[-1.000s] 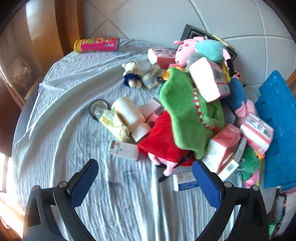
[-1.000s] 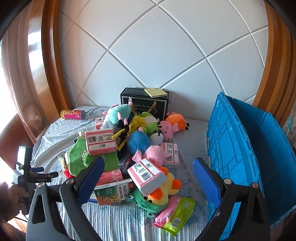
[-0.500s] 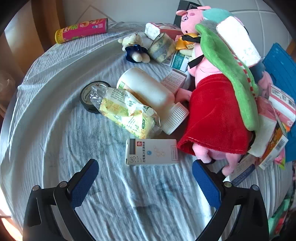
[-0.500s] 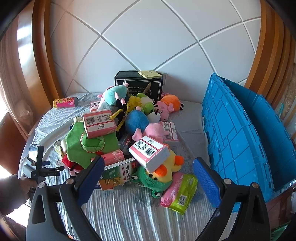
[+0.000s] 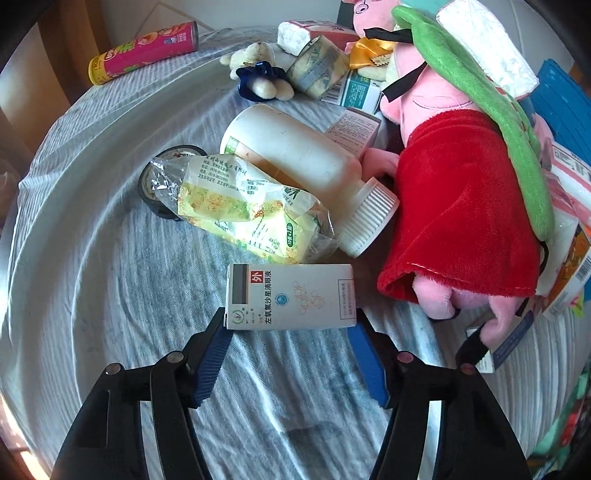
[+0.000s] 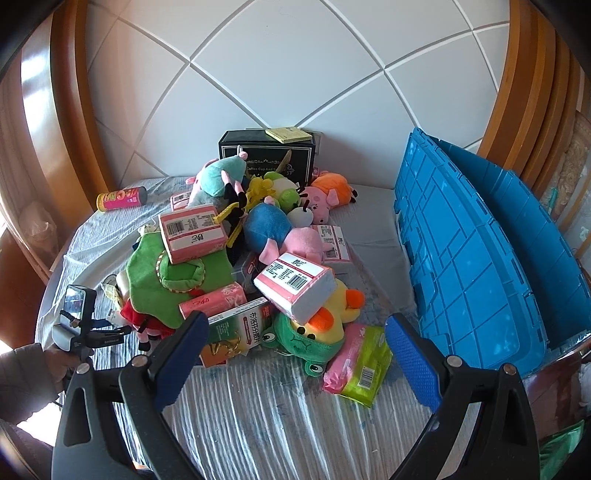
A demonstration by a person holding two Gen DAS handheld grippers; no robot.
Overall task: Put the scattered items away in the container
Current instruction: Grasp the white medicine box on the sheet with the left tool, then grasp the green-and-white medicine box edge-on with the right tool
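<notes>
Dropped lower, left gripper point(image 5: 290, 334) is closing its ribbed blue fingers point(image 5: 212, 354) around one flat white carton point(image 5: 291, 295), just below one crinkly yellow packet point(image 5: 240, 206) on the striped worktop point(image 5: 92, 295). Right gripper point(image 6: 295, 349) is hanging released; one ribbed blue crate point(image 6: 469, 254) is standing right of it.

Blue container point(image 5: 561, 92) cut off at right edge of left wrist pic, pig plush head point(image 5: 364, 14) cropped at top, box print point(image 5: 288, 295) too small to read, pad tips hidden behind box.
</notes>
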